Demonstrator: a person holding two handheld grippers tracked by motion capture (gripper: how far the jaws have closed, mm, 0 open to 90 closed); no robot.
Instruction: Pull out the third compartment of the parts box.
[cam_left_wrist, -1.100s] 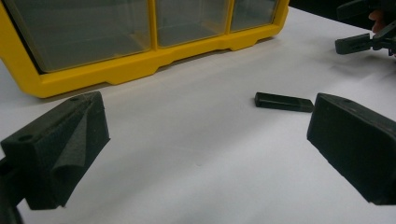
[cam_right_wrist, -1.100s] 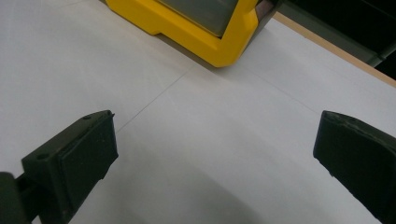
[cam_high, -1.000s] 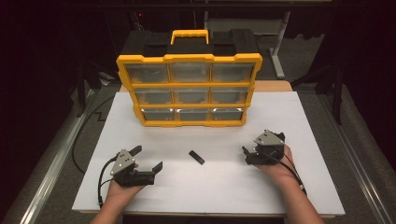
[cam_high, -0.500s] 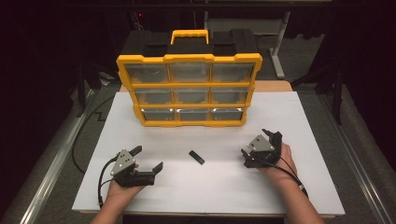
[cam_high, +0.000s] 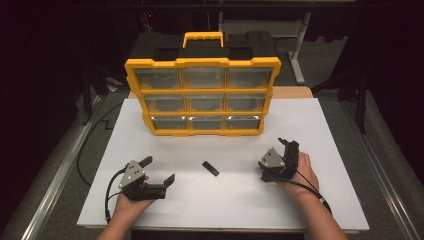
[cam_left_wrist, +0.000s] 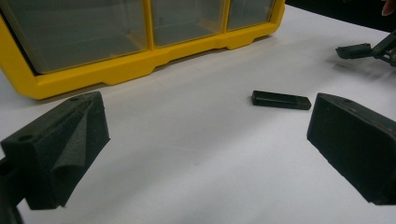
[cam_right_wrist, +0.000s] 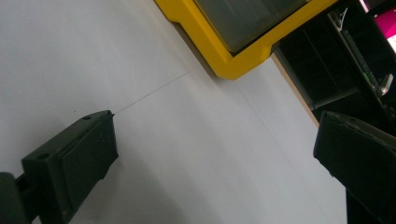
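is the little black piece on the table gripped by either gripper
No, the small black piece lies alone on the white table, apart from the left gripper and the right gripper.

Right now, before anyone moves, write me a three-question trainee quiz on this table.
1. True or false: the small black bar is held by the left gripper.
2. Multiple choice: the fingers of the right gripper are (a) spread apart, (b) shut, (c) clamped on a drawer.
3. Fill in: the yellow drawer cabinet has ___ rows of clear drawers.

Key:
1. False; it lies loose on the white table between the two grippers.
2. a
3. three
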